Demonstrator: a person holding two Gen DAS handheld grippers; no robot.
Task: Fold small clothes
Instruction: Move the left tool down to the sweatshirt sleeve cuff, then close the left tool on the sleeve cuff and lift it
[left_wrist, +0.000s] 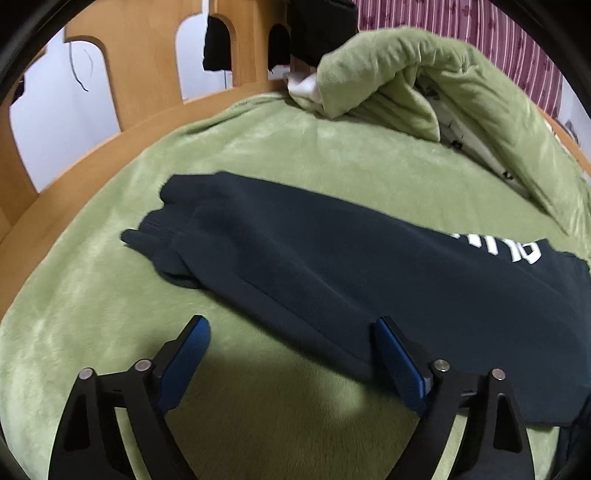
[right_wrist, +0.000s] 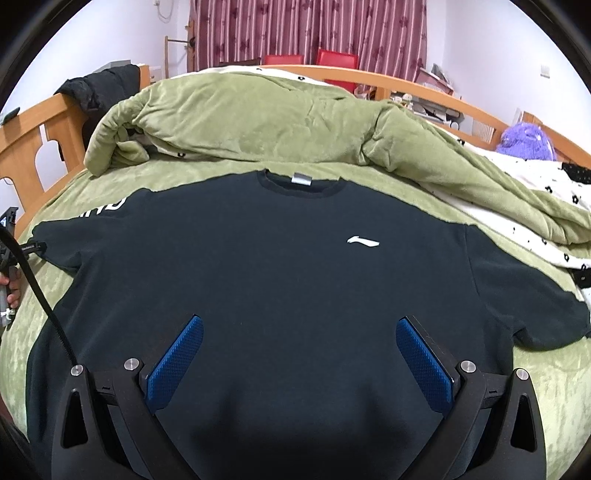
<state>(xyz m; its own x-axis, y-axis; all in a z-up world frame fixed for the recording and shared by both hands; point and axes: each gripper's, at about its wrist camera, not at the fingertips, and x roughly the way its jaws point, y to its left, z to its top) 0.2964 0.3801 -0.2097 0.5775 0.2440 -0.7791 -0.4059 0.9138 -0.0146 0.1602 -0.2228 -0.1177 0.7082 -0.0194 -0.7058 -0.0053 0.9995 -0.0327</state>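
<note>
Green bunched quilt (right_wrist: 258, 122) behind sweatshirt (right_wrist: 258, 277) — wooden bedrail (left_wrist: 92, 147), purple plush (right_wrist: 524, 142)

Dark navy sweatshirt (right_wrist: 277, 266) — spread flat, front up; sleeves out.

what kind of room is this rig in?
Almost certainly a home bedroom. The dark sweatshirt lies flat on a green fleece blanket spread over a bed with a wooden bed frame; a bunched green quilt sits behind it, and maroon striped curtains hang beyond.
</note>
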